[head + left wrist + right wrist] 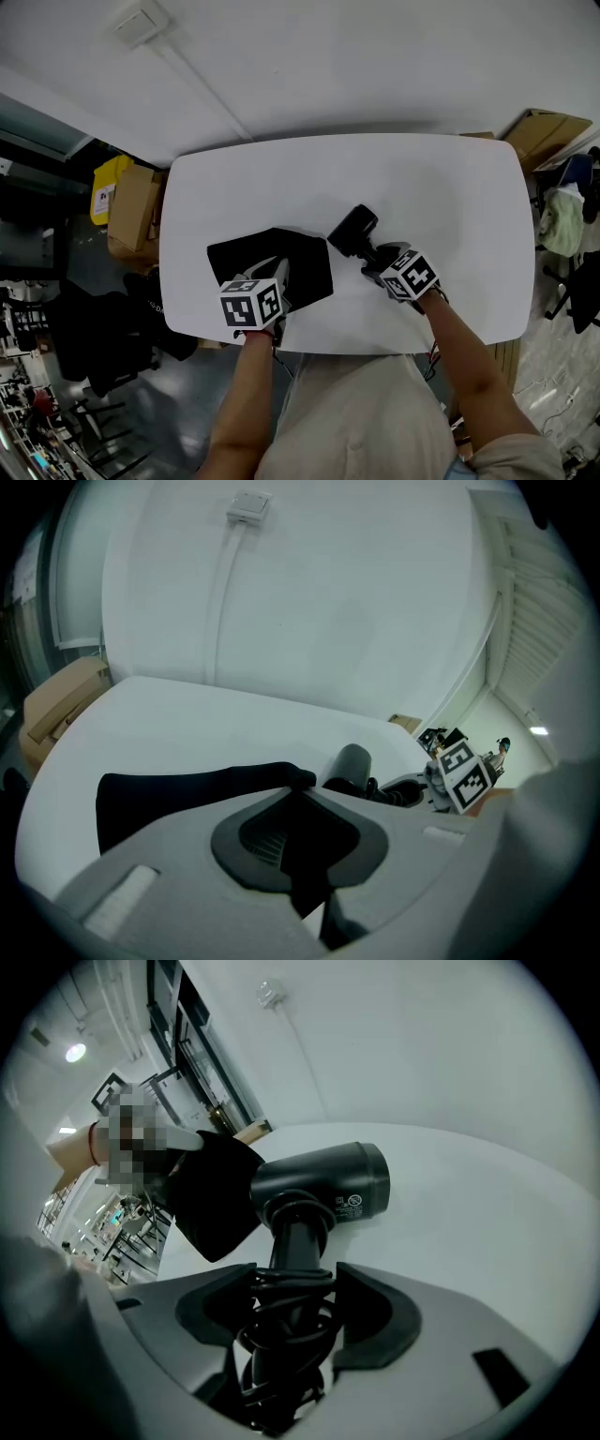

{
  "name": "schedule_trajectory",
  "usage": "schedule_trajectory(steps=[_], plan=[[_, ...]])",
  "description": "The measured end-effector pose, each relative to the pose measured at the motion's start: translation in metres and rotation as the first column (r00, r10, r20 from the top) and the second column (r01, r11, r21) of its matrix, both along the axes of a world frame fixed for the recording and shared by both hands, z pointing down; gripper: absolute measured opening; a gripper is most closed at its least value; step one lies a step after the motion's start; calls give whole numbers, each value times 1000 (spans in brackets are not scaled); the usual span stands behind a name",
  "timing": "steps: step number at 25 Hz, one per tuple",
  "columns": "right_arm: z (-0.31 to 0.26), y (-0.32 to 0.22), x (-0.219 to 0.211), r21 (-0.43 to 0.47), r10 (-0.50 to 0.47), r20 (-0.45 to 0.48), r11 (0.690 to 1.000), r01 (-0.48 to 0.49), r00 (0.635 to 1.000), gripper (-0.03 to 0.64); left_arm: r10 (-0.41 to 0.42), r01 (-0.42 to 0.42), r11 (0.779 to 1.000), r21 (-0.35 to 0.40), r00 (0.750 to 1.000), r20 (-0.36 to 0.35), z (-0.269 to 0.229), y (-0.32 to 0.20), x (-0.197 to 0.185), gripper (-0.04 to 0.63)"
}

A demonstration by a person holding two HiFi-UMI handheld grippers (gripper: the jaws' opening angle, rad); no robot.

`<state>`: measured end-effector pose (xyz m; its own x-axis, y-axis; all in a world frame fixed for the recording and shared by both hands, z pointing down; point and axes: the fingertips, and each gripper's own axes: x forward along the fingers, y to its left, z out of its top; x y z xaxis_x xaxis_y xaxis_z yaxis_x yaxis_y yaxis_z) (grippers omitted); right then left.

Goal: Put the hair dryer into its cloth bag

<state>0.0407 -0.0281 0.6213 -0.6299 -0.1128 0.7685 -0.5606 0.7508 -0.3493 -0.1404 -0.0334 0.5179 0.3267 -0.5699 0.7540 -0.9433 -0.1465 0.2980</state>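
Observation:
A black hair dryer [354,231] lies on the white table [450,206], its barrel pointing away from me. My right gripper [375,267] is shut on its handle [292,1241], which has the black cord wound round it. To its left the black cloth bag [305,262] lies flat on the table. My left gripper [279,281] is shut on the near edge of the bag [187,789], with dark cloth pinched between the jaws. In the right gripper view the bag [211,1194] sits just left of the dryer's barrel [328,1180].
Cardboard boxes [131,206] stand on the floor off the table's left end, and another box [544,131] at the back right. Chairs and clutter [572,225] crowd the right side. A white wall [328,66] rises behind the table.

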Motion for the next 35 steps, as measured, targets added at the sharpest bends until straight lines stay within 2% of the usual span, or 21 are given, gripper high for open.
schedule_trajectory(steps=[7, 14, 21, 27, 35], plan=[[-1, 20, -9, 94, -92, -20, 991, 93, 996, 269, -16, 15, 999, -31, 1000, -27, 8, -3, 6, 28], [-7, 25, -15, 185, -110, -5, 977, 109, 994, 267, -21, 19, 999, -50, 999, -39, 13, -5, 10, 28], [-21, 31, -21, 297, -164, 31, 944, 147, 986, 265, -21, 18, 998, -64, 999, -45, 19, -5, 13, 28], [-27, 38, -40, 309, -254, 26, 922, 233, 967, 265, -19, 15, 998, -69, 998, -53, 21, -5, 13, 28], [-19, 48, -55, 264, -355, 11, 903, 340, 935, 265, -12, 8, 997, -72, 998, -61, 22, -4, 17, 28]])
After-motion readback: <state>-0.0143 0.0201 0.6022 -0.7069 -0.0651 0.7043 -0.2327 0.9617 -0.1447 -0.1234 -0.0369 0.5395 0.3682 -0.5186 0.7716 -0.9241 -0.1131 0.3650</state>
